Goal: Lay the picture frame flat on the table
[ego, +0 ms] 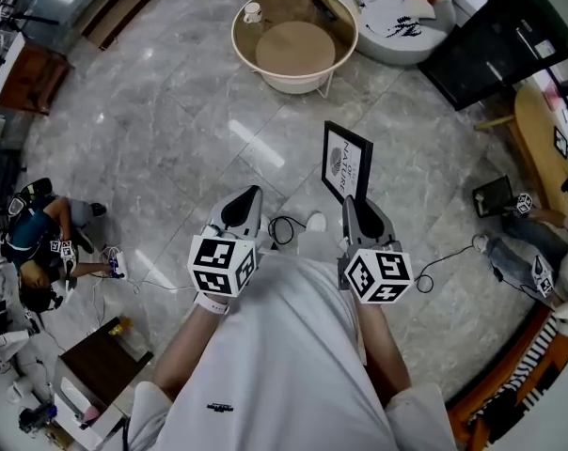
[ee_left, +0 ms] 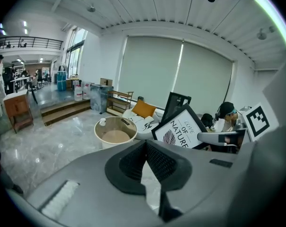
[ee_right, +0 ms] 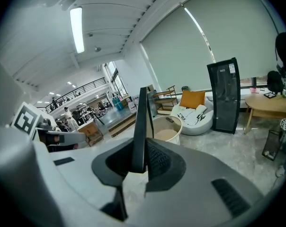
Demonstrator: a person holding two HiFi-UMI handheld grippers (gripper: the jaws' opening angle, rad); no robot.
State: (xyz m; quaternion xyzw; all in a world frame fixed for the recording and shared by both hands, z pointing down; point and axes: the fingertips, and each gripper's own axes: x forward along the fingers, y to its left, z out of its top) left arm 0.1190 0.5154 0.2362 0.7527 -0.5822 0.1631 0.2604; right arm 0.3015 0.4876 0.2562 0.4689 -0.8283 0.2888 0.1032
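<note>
Right tongs (ego: 352, 205) clamped on picture frame (ego: 346, 161), held upright; left tongs (ego: 251, 200) shut, empty. Frame's in hand; table (ego: 239, 43) well apart, so carry + lay flat left.

glossy grey stone floor (ego: 152, 120); matt black picture frame (ego: 346, 162); smooth pale wood on the round table (ego: 293, 84).

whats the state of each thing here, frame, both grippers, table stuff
black picture frame with white print: upright, off the table, gripped at one edge
right gripper: jaws shut on the frame
left gripper: jaws together, nothing between them
round beige table: standing apart from the frame
small white cup: upright on the table
</note>
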